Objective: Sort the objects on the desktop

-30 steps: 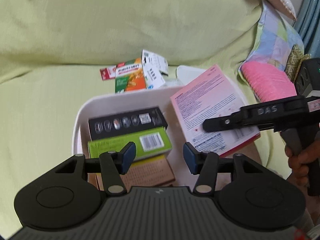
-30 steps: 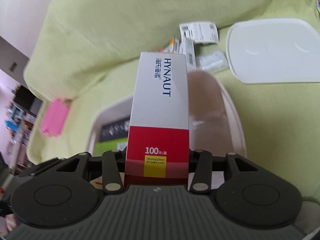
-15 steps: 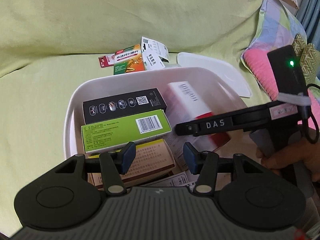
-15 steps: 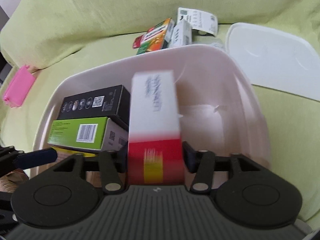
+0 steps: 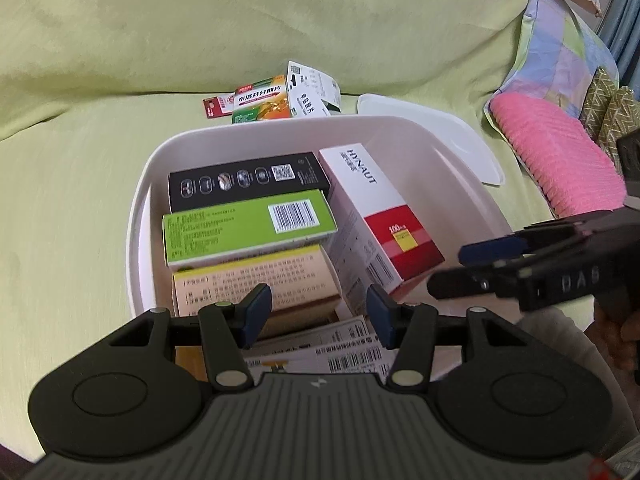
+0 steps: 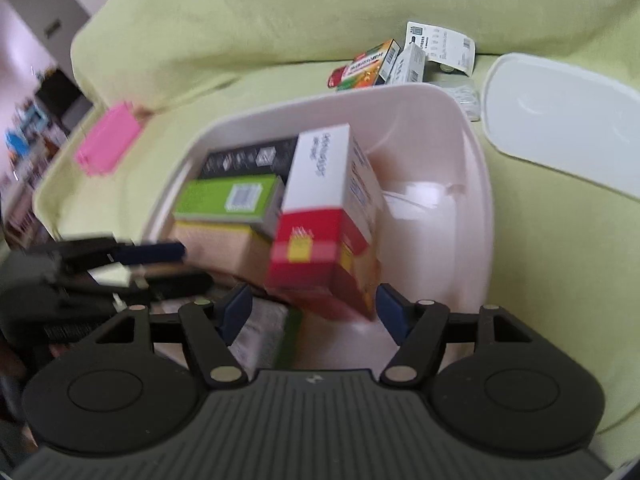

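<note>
Box (image 6: 324,216) just beyond right gripper (image 6: 312,312)

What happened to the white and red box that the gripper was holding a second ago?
The right gripper carried the white and red HYNAUT box down into the white plastic bin and let go; its jaws now stand open and the box leans beside the black box and green box. The left gripper stayed open and empty.

White tub (image 5: 140,208). Inside: black box (image 5: 248,178), lime-green box (image 5: 240,228) with barcode, beige box (image 5: 256,280) with small print, white-and-red box (image 5: 380,216) with yellow patch. Yellow-green sofa cover (image 5: 80,80). Pink ribbed cloth (image 5: 556,160) far right. Tongs: black, blue pads (image 5: 256,312).
</note>
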`<action>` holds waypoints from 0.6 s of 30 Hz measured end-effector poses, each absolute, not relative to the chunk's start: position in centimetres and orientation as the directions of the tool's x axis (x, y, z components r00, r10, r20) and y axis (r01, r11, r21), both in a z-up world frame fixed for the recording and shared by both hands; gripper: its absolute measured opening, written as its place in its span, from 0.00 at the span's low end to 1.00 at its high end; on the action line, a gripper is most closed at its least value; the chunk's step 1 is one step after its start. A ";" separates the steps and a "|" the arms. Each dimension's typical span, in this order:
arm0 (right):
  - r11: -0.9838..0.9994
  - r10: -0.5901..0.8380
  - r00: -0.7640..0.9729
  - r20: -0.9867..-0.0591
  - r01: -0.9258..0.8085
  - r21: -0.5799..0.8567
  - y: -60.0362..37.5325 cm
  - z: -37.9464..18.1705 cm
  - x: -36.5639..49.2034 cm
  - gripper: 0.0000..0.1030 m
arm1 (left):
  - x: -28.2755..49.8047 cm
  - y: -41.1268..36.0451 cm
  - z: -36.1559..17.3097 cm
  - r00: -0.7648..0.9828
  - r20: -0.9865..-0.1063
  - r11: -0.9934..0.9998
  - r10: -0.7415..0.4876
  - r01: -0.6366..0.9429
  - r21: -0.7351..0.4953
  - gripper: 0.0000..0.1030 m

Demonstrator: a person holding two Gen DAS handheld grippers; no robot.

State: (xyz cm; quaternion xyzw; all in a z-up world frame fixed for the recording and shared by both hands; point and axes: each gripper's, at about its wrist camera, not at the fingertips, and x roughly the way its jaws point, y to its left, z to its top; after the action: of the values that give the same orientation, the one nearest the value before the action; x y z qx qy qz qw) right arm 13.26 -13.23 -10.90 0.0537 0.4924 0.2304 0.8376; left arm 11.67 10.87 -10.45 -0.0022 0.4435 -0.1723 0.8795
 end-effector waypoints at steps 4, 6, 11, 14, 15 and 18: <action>0.889 0.372 0.416 -0.830 -0.416 0.190 -11.6 -11.1 12.6 0.44 | 11.2 10.6 -10.5 0.545 -0.786 0.944 -0.291 0.297 -0.143 0.55; 0.884 0.328 0.439 -0.836 -0.454 0.108 -10.7 -11.1 12.3 0.39 | 11.0 10.5 -10.5 0.545 -0.790 0.946 -0.281 0.297 -0.132 0.55; 0.872 0.291 0.462 -0.838 -0.488 0.034 -10.0 -11.2 12.5 0.31 | 10.7 10.4 -10.6 0.542 -0.793 0.945 -0.280 0.300 -0.129 0.55; 0.868 0.302 0.464 -0.833 -0.495 0.040 -9.8 -11.3 13.0 0.27 | 10.8 10.4 -10.7 0.541 -0.795 0.947 -0.274 0.298 -0.124 0.55; 0.866 0.305 0.469 -0.829 -0.498 0.037 -9.7 -11.3 13.1 0.27 | 10.8 10.4 -10.8 0.540 -0.796 0.947 -0.273 0.298 -0.122 0.55; 0.864 0.317 0.474 -0.822 -0.501 0.044 -9.2 -11.6 13.5 0.27 | 10.9 10.5 -10.9 0.537 -0.798 0.947 -0.273 0.296 -0.125 0.55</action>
State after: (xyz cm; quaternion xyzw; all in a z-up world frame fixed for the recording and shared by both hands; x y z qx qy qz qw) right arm 13.50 -9.22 -11.60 -0.1018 0.4534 0.2400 0.8524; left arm 10.94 10.49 -10.92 0.0124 0.4529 -0.1622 0.8766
